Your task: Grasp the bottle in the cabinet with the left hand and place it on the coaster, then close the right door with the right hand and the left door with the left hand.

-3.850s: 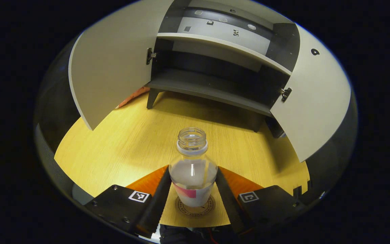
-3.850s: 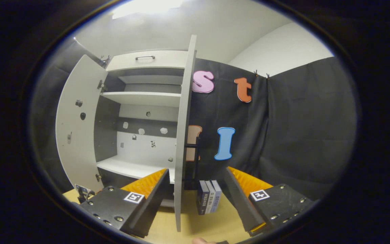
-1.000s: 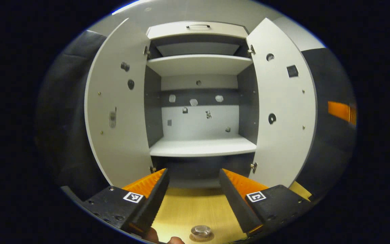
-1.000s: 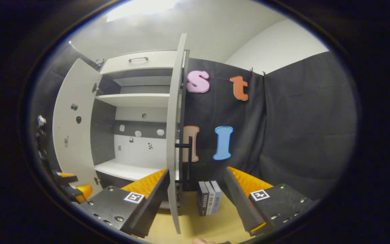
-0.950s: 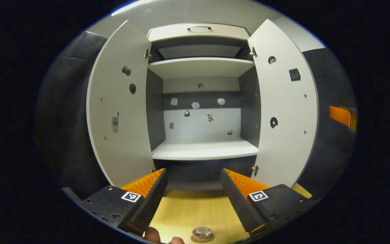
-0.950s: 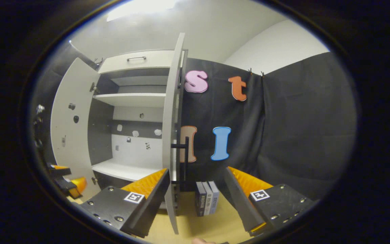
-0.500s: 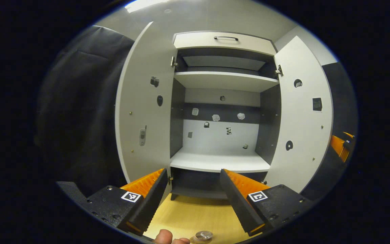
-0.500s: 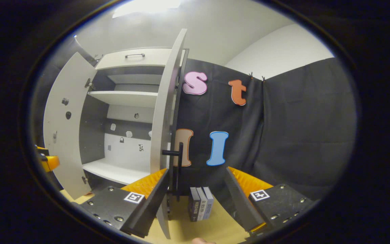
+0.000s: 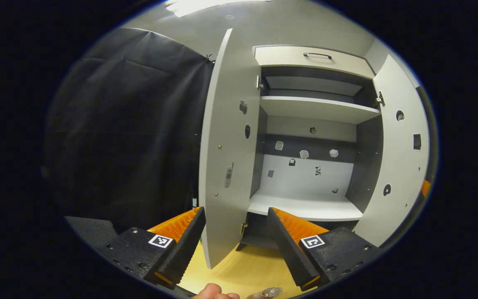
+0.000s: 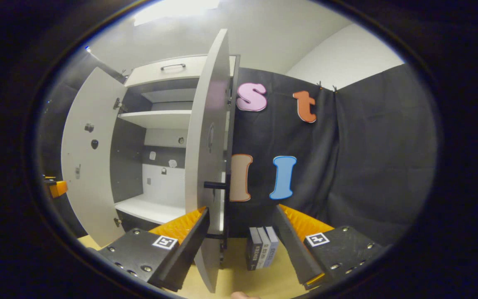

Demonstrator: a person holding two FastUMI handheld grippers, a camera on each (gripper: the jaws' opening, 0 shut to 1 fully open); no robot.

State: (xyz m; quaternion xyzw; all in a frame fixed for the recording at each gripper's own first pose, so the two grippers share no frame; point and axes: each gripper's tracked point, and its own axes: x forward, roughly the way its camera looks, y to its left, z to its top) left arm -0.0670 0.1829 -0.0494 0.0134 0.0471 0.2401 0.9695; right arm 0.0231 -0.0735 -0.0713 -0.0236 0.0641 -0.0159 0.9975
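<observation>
Both grippers are up in front of the cabinet, and its two doors stand open. In the left gripper view the left gripper has its jaws wide apart with nothing between them but the lower edge of the left door, which hangs edge-on just ahead; I cannot tell whether a finger touches it. Beyond the door the white lower shelf is bare, the upper shelf sits above it, and a drawer with a dark handle tops the cabinet. The right door swings out at the far side of that view, with a sliver of the other gripper peeking past its edge. At the very bottom of the view, the clear mouth of the bottle pokes up from the yellow bench, right beside a fingertip of the person holding the tool; the coaster under it is out of sight here. Over in the right gripper view, the right gripper is also spread open, gripping nothing, and the right door stands nearly edge-on just ahead of its left finger, its dark handle facing the black cloth wall. A small row of books stands upright on the bench between the fingers, farther back near the cloth. The left door opens wide at the far left, with a bit of the left gripper beside it.
</observation>
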